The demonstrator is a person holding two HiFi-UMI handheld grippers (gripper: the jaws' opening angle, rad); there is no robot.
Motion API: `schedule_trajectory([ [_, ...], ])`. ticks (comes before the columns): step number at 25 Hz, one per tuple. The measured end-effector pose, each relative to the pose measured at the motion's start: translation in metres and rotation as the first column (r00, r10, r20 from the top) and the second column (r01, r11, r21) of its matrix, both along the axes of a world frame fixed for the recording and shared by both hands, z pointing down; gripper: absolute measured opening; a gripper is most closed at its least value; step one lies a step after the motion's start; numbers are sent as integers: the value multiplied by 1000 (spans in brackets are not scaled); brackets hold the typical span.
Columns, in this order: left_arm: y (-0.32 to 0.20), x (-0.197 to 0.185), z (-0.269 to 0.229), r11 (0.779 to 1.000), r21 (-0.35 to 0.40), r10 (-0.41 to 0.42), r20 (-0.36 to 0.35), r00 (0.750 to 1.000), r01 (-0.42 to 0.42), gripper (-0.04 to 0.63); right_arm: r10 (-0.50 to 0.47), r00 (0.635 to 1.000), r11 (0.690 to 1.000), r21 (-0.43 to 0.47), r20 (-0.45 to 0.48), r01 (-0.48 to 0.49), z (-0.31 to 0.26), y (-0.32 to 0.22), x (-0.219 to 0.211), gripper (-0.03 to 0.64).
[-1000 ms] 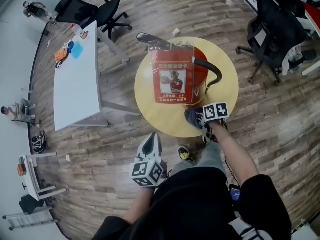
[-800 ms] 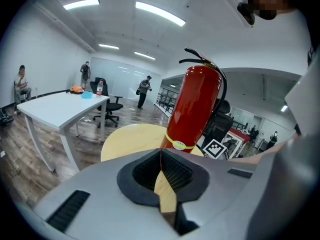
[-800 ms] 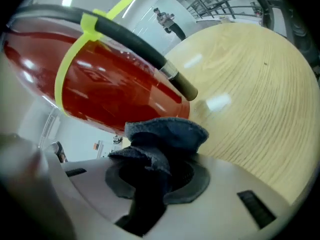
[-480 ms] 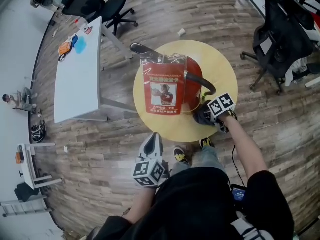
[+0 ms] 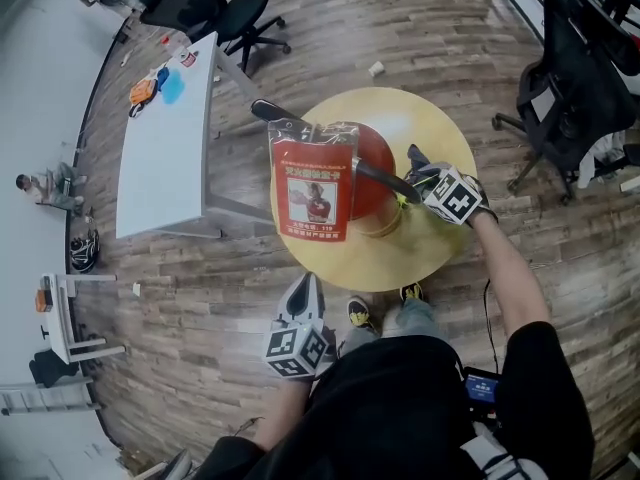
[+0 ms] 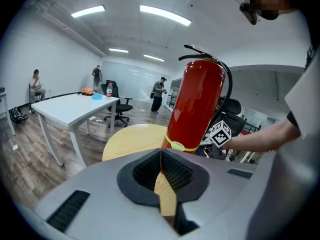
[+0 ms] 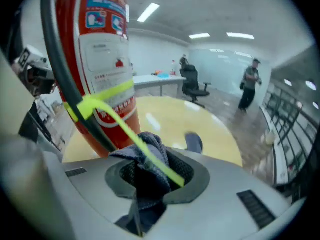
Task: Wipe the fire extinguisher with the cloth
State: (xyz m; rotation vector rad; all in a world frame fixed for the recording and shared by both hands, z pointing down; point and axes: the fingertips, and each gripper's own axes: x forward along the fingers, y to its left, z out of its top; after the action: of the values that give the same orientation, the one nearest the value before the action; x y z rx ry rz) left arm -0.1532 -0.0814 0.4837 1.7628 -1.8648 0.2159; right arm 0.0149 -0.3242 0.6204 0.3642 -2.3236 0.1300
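— Where's the fire extinguisher (image 5: 378,160)?
— Upright on the round table (image 5: 440,253); the right gripper (image 7: 150,171), clamped on the cloth (image 7: 145,154), sits at its right side
— Risk?
— The cloth may snag the hose (image 7: 62,79) and tip it; the left gripper (image 6: 161,164), jaws together and empty, hangs near, steadying nothing

fire extinguisher (image 7: 120,126) — top cut off by the upper edge in the right gripper view; label (image 7: 106,59) print blurred; base hidden behind the left gripper (image 6: 161,159) in its own view. cloth (image 7: 147,166) — lower end buried between jaws.
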Motion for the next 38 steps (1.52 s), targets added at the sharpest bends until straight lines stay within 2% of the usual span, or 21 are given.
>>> schedule_trajectory([
  [2,0,3,-2,1000,-2,-10,8,1000,10,23,-134,989,984,127,62,126,-28,-6,-23,98],
  [4,-1,6,-5,1000,3,-24,13,1000,24,23,-271,959,947,203,78,251,-48,-4,-40,98],
  [6,0,6,-9,999,8,-43,15,999,43,23,-398,917,885,268,15,380,-56,2,-44,98],
  [11,5,0,-5,997,-4,-80,21,997,80,23,-592,780,680,392,-203,619,-70,15,-34,98],
  [12,5,1,-3,997,-7,-83,16,996,83,23,-598,767,655,410,-232,634,-71,14,-33,98],
  [13,5,4,-1,996,-10,-83,10,997,83,23,-587,771,650,425,-247,630,-72,9,-31,98],
  [14,3,7,-1,997,-10,-81,4,997,81,23,-560,791,665,436,-246,606,-73,1,-29,98],
  [16,-1,15,-3,997,-1,-71,-2,997,71,23,-470,860,726,467,-199,505,-80,-21,-24,98],
  [18,-5,20,-8,998,14,-64,0,998,64,23,-371,924,781,508,-88,362,-105,-42,-20,98],
  [20,-8,22,-10,998,22,-61,1,998,61,23,-305,950,811,541,70,221,-149,-56,-19,98],
  [21,-9,23,-10,998,24,-61,2,998,61,23,-298,940,822,545,168,163,-179,-57,-21,98],
  [22,-10,24,-9,998,25,-62,3,998,62,23,-311,911,833,540,269,125,-214,-53,-25,98],
  [23,-11,25,-10,998,26,-63,2,998,63,23,-345,864,844,524,367,114,-250,-42,-29,98],
  [25,-13,28,-10,998,30,-63,0,998,63,23,-428,717,870,466,550,161,-319,-7,-35,98],
  [26,-15,30,-9,997,33,-63,-2,998,63,23,-451,636,880,433,626,197,-348,10,-38,98],
  [27,-17,32,-9,997,37,-62,-3,998,62,23,-456,575,887,403,679,227,-369,23,-41,98],
  [28,-18,34,-9,997,42,-62,-5,998,62,23,-448,542,893,377,711,245,-381,31,-45,98],
  [31,-19,40,-11,996,56,-66,-13,998,66,23,-359,529,933,287,769,217,-373,23,-49,98],
  [33,-17,40,-12,995,61,-75,-19,997,76,23,-297,563,955,235,772,182,-345,13,-45,98],
  [36,-11,37,-5,995,45,-88,-18,996,89,23,-289,710,954,253,642,160,-278,8,-47,97],
  [38,-6,34,-1,995,28,-93,-14,996,93,23,-278,787,957,229,551,178,-227,5,-54,97],
])
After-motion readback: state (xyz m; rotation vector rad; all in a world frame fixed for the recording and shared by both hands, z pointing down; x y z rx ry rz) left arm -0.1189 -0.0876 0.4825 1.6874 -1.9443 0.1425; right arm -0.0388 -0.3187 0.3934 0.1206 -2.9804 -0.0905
